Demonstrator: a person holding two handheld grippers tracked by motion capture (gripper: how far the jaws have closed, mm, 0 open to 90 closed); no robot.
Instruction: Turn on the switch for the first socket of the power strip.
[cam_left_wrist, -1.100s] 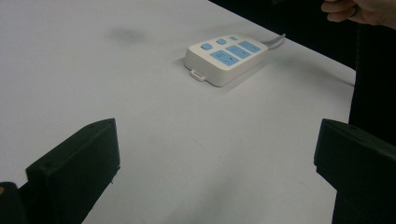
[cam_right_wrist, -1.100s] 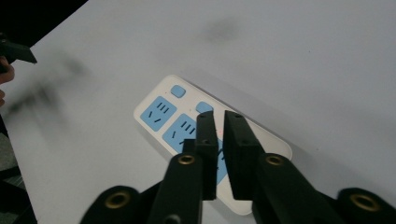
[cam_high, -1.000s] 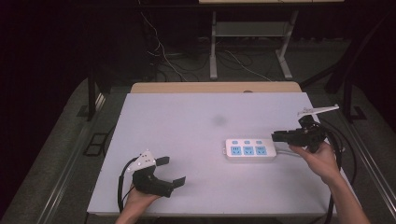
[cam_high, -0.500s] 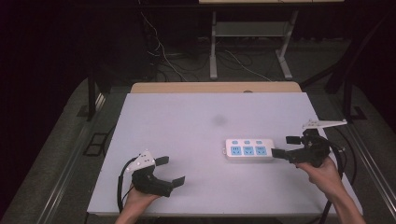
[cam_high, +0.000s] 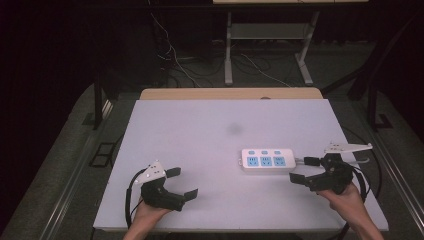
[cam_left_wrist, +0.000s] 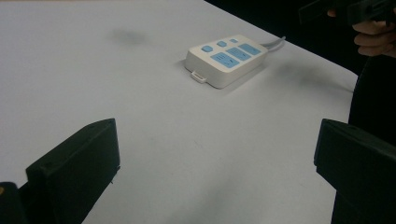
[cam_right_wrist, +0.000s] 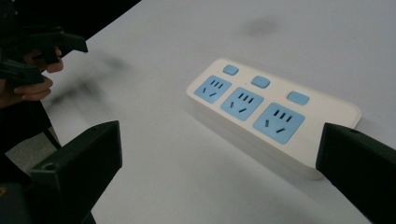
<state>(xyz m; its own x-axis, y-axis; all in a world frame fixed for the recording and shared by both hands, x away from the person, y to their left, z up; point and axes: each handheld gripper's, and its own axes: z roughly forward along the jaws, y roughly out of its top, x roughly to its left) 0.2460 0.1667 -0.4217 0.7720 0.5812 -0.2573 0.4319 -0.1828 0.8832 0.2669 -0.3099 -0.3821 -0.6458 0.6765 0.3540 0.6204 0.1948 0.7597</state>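
While my right claw (cam_high: 303, 170) has just been opening, nothing sits between its spread jaws; it hangs just beside the strip (cam_high: 266, 160), at its cord end. Strip: flat on the table (cam_high: 200, 135), right of centre. Left claw (cam_high: 182, 183): spread, empty, apparently resting on the table, well apart.

We can read no text, brand, number or sign anywhere. The power strip (cam_right_wrist: 273, 116) bears plain blue socket faces and blue buttons with no lettering that we can make out, and the table (cam_high: 200, 135) carries no label.
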